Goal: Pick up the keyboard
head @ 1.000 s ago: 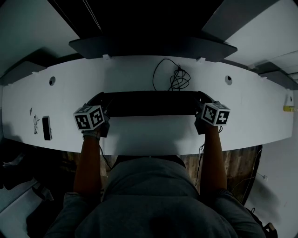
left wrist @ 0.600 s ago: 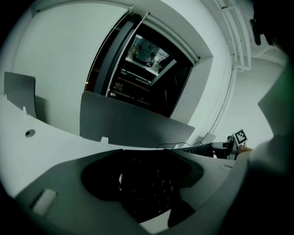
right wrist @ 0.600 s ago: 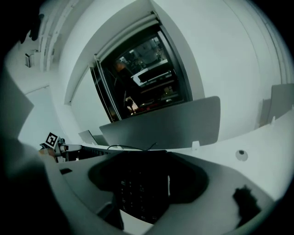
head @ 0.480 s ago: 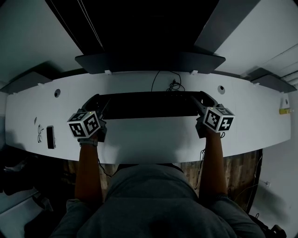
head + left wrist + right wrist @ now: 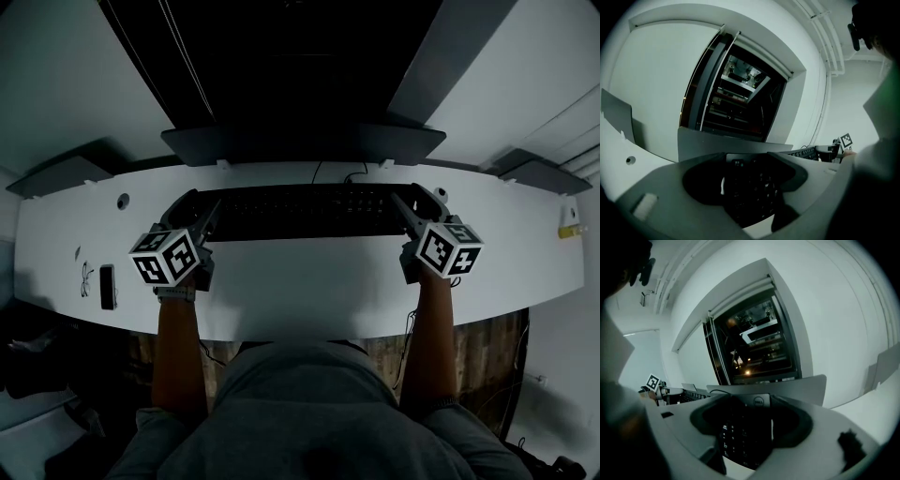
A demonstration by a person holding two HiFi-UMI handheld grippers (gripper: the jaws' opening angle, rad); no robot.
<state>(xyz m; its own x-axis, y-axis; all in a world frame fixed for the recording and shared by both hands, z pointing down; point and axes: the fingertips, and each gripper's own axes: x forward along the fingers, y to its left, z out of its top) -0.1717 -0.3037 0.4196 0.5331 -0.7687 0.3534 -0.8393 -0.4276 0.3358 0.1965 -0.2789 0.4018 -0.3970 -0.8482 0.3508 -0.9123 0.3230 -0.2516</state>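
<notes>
The black keyboard (image 5: 300, 212) hangs level over the white desk (image 5: 300, 281), held at both ends. My left gripper (image 5: 190, 214) is shut on its left end, and my right gripper (image 5: 415, 204) is shut on its right end. In the left gripper view the keyboard's end (image 5: 751, 194) fills the gap between the grey jaws of the left gripper (image 5: 747, 187). The right gripper view shows the other end (image 5: 740, 439), with a round logo, clamped in the right gripper (image 5: 745, 427). The far gripper's marker cube (image 5: 653, 381) shows at the left there.
A dark grey monitor base (image 5: 300, 142) sits just behind the keyboard, under a dark screen. A thin cable (image 5: 353, 174) peeks out behind the keyboard. A phone (image 5: 106, 286) lies at the desk's left, beside a round cable hole (image 5: 123, 201). A small yellow item (image 5: 565, 228) lies far right.
Both grippers have carried the keyboard up and away from the person, toward the monitor base. It now covers most of the coiled cable. The head view has shifted too.
</notes>
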